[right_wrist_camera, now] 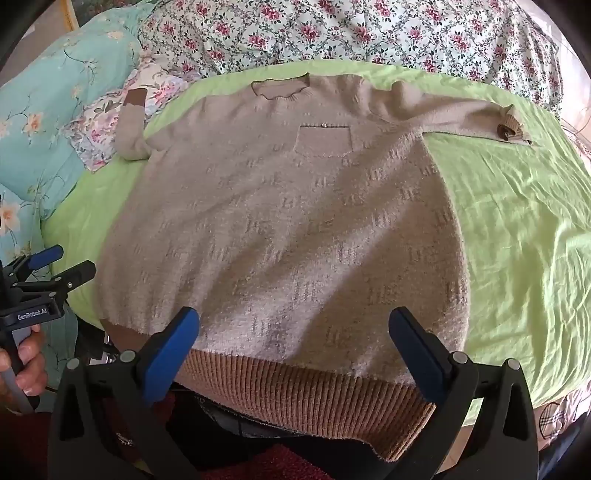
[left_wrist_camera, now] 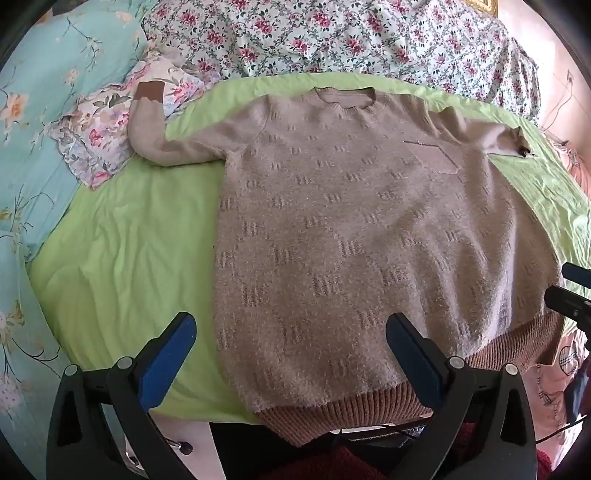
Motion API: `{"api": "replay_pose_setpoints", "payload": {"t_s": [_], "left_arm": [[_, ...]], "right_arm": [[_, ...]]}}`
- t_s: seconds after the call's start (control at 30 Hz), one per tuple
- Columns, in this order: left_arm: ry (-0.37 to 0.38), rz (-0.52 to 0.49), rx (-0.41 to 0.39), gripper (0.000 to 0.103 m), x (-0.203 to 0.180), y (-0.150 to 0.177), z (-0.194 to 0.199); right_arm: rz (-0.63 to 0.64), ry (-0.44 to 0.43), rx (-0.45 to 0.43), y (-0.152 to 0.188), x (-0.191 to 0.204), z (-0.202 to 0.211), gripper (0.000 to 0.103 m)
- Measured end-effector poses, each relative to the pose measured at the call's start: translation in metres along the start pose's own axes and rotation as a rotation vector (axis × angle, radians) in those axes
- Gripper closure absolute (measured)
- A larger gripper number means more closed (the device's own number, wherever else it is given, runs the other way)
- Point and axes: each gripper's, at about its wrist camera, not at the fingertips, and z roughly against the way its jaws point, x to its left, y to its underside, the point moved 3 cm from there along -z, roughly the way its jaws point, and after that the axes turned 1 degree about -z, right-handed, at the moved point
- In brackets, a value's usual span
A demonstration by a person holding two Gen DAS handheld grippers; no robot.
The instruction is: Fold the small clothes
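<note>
A beige knitted sweater (left_wrist_camera: 354,229) with a brown ribbed hem (left_wrist_camera: 351,410) lies flat, front up, on a green sheet (left_wrist_camera: 122,258). Both sleeves are spread out sideways; the left cuff (left_wrist_camera: 149,92) rests on floral bedding. In the right wrist view the sweater (right_wrist_camera: 295,229) has a chest pocket (right_wrist_camera: 324,142), and its hem (right_wrist_camera: 295,387) hangs over the bed's near edge. My left gripper (left_wrist_camera: 291,325) is open above the sweater's lower left part. My right gripper (right_wrist_camera: 293,321) is open above the hem's middle. Each gripper also shows in the other's view, the right one (left_wrist_camera: 570,291) and the left one (right_wrist_camera: 55,266).
A floral quilt (left_wrist_camera: 332,33) is bunched along the far side of the bed. A turquoise floral blanket (left_wrist_camera: 44,110) lies at the left. Bare green sheet (right_wrist_camera: 517,240) stretches right of the sweater. A dark red cloth (right_wrist_camera: 280,461) is below the bed edge.
</note>
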Motion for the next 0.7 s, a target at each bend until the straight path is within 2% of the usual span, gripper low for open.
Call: {"api": "replay_pose_setpoints", "payload": {"t_s": [0.43,0.6,0.7], "left_arm": [[-0.014,0.011,0.017,0.0,-0.004,-0.006,-0.007],[0.024,0.041,-0.019,0.0,-0.006,-0.01,-0.01],[-0.012,0.016,-0.034,0.0,-0.004,-0.013,-0.011]], "right_arm": [[-0.015,-0.011,0.004,-0.001,-0.009,0.003,0.001],[-0.013,-0.006,-0.001,-0.003,-0.007,-0.002,0.001],[-0.018,-0.011,0.001,-0.003,-0.009,-0.003,0.001]]}}
